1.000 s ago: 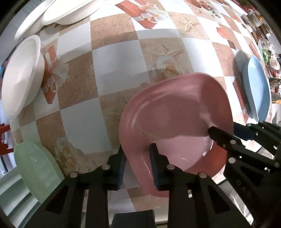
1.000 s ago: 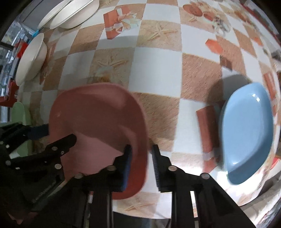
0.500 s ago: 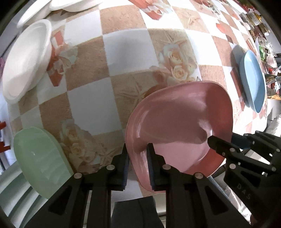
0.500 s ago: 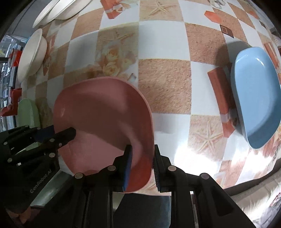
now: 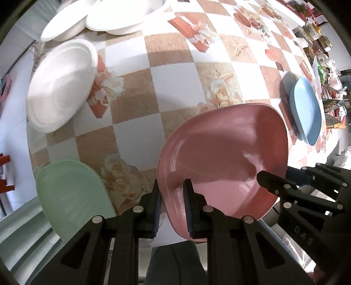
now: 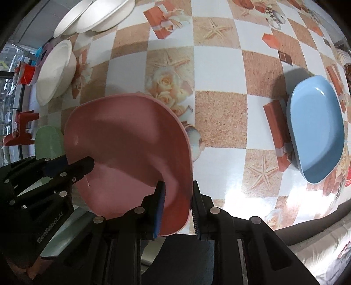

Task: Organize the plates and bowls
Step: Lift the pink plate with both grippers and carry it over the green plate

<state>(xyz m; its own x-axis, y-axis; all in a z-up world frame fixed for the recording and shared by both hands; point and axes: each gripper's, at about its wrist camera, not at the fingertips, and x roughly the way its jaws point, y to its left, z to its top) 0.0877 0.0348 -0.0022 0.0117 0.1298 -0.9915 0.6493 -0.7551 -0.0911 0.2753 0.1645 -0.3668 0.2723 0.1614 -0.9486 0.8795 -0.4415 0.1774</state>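
A pink plate (image 5: 221,162) is held in the air above the table's near edge. My left gripper (image 5: 172,208) is shut on its left rim. My right gripper (image 6: 176,208) is shut on its right rim; the plate also shows in the right wrist view (image 6: 129,153). A green plate (image 5: 72,195) lies at the near left corner. A blue plate (image 6: 316,133) lies at the right. A white bowl (image 5: 59,85) sits at the left, with several white plates (image 5: 114,19) behind it.
The table has a checked cloth (image 6: 217,65) with roses and starfish. A red object (image 6: 19,129) stands off the left edge. Cluttered shelves (image 5: 318,37) are at the far right.
Both grippers have lifted the pink plate off the table and drawn it back toward the near edge. The view has pulled back, showing more of the white dishes.
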